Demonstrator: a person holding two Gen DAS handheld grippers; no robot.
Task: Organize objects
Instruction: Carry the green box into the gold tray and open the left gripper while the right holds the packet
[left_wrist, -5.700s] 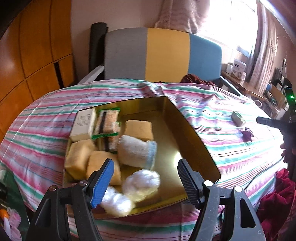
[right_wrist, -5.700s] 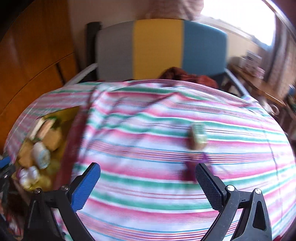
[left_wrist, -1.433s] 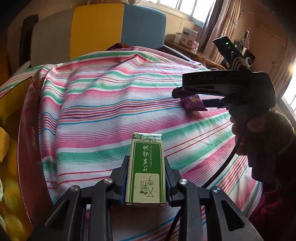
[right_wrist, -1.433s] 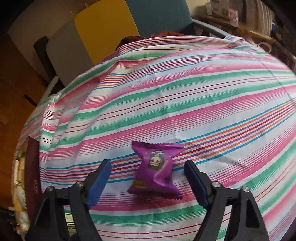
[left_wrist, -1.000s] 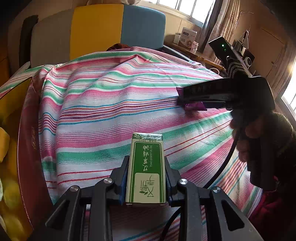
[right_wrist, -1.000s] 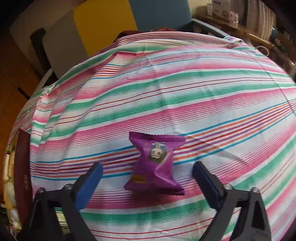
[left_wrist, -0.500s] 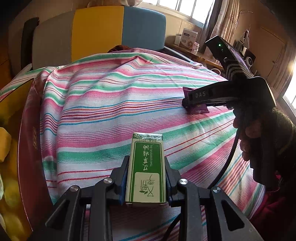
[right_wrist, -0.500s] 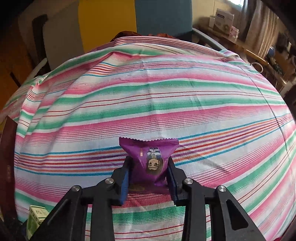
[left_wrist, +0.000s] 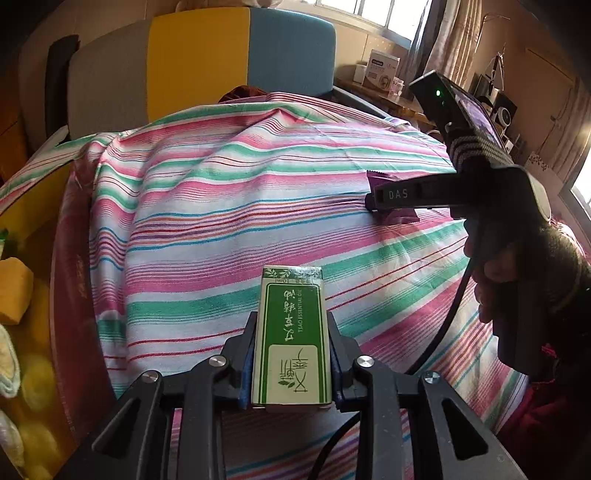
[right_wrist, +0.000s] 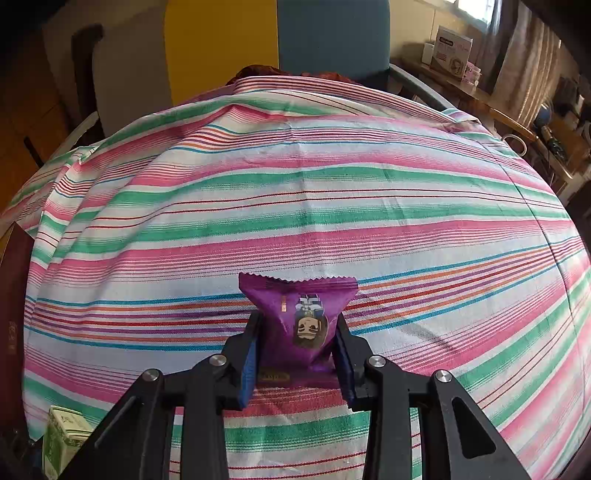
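- Striped cloth (right_wrist: 332, 206) covers the surface, filling both frames; a gold tin (left_wrist: 22, 229) of sponges sits at far left, likely the destination.
- Left tongs (left_wrist: 291, 363), lower centre, clamp a green-and-white essential oil box (left_wrist: 291, 336) by its long sides, label up.
- Right tongs (right_wrist: 297, 360), lower centre, pinch a crinkled purple snack packet (right_wrist: 299, 314), serrated edge forward, apparently ready for lifting.

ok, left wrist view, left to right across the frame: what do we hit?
Yellow sponge in the box at the left edge → green box clamped in the left gripper → purple snack packet pinched by the right gripper → hand holding that gripper.
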